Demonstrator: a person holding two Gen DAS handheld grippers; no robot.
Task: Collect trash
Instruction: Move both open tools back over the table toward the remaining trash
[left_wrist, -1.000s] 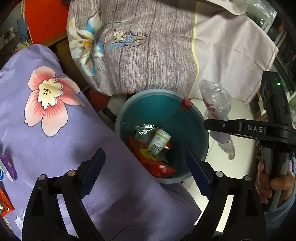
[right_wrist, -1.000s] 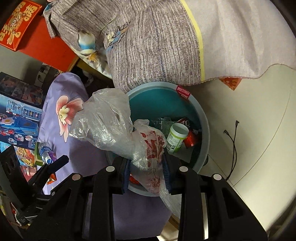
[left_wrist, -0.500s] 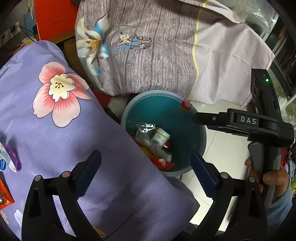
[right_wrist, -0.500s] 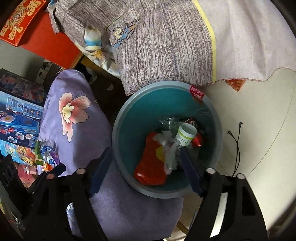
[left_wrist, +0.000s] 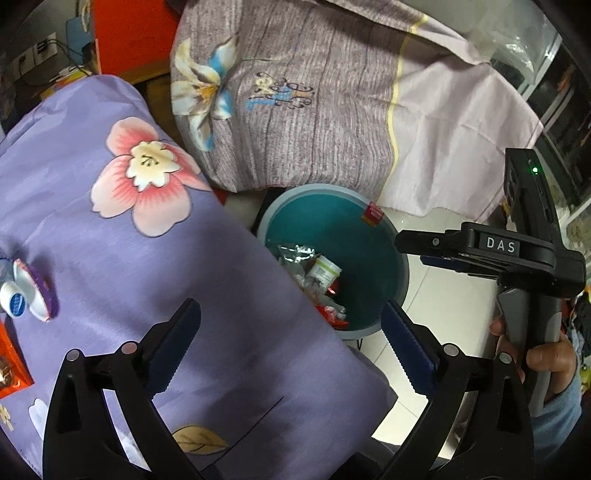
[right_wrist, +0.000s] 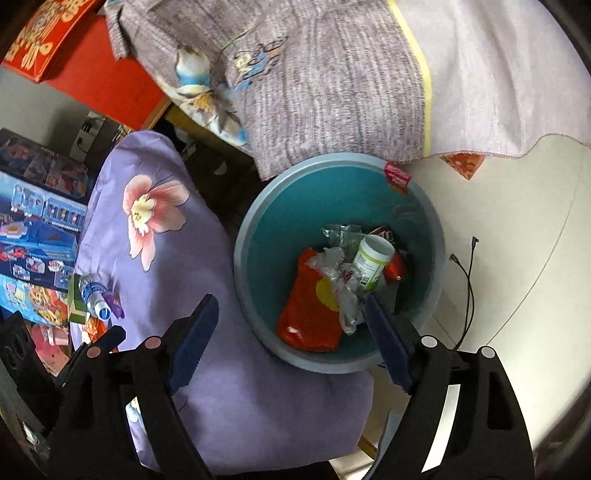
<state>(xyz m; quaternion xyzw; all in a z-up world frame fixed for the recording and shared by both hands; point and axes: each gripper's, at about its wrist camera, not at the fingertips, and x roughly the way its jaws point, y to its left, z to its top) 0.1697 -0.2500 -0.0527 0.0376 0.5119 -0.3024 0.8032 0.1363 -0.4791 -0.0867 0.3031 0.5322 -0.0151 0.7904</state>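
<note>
R gripper (right_wrist: 290, 332) over the teal trash bin (right_wrist: 258, 236); fingers have just been opening, now wide w/ nothing between. Crumpled clear plastic bag (right_wrist: 341, 280) lies in the bin on a red snack wrapper (right_wrist: 306, 314), touching a white jar (right_wrist: 371, 262). L gripper (left_wrist: 291, 338) also spread wide, empty, above the purple floral bedding (left_wrist: 110, 240) beside the bin. Small water bottle (right_wrist: 94, 295) lies on the bedding, well apart from the bin.
</note>
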